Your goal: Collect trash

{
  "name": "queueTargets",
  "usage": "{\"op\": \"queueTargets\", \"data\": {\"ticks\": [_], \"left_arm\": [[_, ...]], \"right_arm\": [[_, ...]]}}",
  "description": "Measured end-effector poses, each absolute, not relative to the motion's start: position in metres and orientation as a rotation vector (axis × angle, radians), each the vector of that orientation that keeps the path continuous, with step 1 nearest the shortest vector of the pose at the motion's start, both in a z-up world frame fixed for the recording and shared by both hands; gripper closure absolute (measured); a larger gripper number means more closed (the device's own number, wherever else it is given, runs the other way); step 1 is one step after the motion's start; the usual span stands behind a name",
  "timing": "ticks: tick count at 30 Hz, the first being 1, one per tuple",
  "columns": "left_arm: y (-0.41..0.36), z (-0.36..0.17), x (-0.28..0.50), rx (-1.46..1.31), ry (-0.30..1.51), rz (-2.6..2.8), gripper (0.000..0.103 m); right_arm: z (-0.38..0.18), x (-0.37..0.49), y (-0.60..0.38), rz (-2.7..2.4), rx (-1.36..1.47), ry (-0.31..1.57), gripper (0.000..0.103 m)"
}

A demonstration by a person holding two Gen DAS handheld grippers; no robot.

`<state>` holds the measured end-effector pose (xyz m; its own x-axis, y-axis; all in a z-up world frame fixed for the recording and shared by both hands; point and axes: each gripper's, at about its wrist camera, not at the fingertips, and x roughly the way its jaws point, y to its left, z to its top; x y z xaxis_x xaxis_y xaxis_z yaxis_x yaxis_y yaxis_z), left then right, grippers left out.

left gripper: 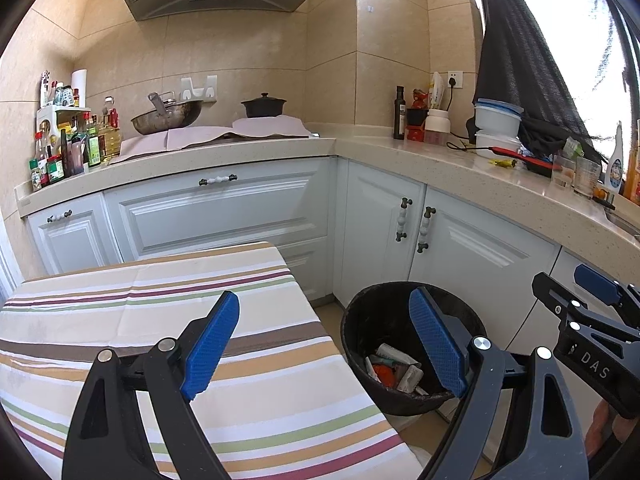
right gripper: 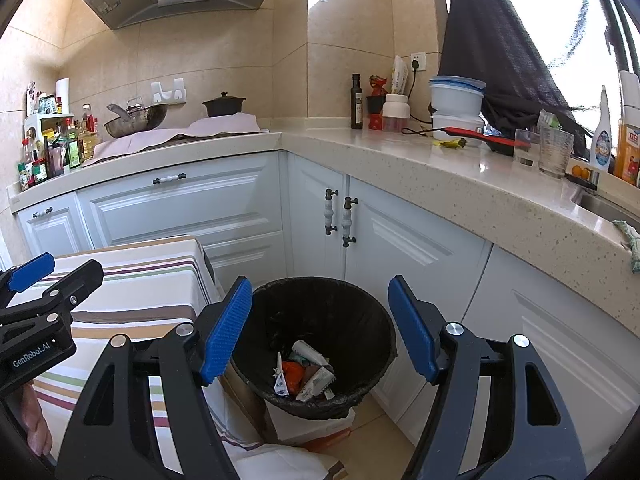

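A black-lined trash bin (right gripper: 360, 320) stands on the floor by the white cabinets, with crumpled wrappers and packets (right gripper: 306, 372) in its bottom. It also shows in the left wrist view (left gripper: 360, 332), with the trash (left gripper: 394, 370) inside. My right gripper (right gripper: 320, 328) is open and empty, hovering above the bin. My left gripper (left gripper: 324, 344) is open and empty, over the right edge of the striped tablecloth (left gripper: 160, 300), beside the bin. Each gripper shows at the edge of the other's view.
The striped table (right gripper: 152, 280) stands left of the bin. White cabinets (right gripper: 400, 240) run behind under an L-shaped counter (right gripper: 400, 160) with bottles, a wok, a pot, containers, glasses and a sink at far right.
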<state>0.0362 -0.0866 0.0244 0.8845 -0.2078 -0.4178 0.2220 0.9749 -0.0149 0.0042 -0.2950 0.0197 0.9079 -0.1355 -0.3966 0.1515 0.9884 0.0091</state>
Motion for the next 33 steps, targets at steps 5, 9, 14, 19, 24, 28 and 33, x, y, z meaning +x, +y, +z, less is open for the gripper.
{"op": "queueTargets", "data": {"ticks": [5,9,14,19,24,28,33], "left_arm": [[-0.0863,0.0245,0.0359,0.030,0.432,-0.224,0.019],[-0.0873,0.0236,0.0367,0.030,0.434,-0.224,0.019],[-0.0871,0.0227,0.0366,0.028,0.432,-0.221,0.019],[-0.0876,0.0217,0.0365,0.021,0.435,-0.216,0.019],[-0.0883,0.0216,0.0369,0.021,0.435,-0.214,0.019],[-0.0874,0.0212,0.0368,0.020,0.437,-0.214,0.019],[-0.0883,0.0212,0.0375,0.022,0.430,-0.209,0.019]], "right_arm": [[0.0197,0.0042,-0.2957,-0.147,0.040,0.405,0.034],[0.0195,0.0043,-0.2956,-0.147,0.040,0.407,0.034],[0.0197,0.0042,-0.2954,-0.147,0.040,0.407,0.034],[0.0198,0.0043,-0.2957,-0.147,0.040,0.406,0.034],[0.0197,0.0043,-0.2952,-0.147,0.039,0.408,0.034],[0.0192,0.0045,-0.2953,-0.147,0.039,0.408,0.034],[0.0191,0.0044,-0.2950,-0.147,0.039,0.409,0.034]]}}
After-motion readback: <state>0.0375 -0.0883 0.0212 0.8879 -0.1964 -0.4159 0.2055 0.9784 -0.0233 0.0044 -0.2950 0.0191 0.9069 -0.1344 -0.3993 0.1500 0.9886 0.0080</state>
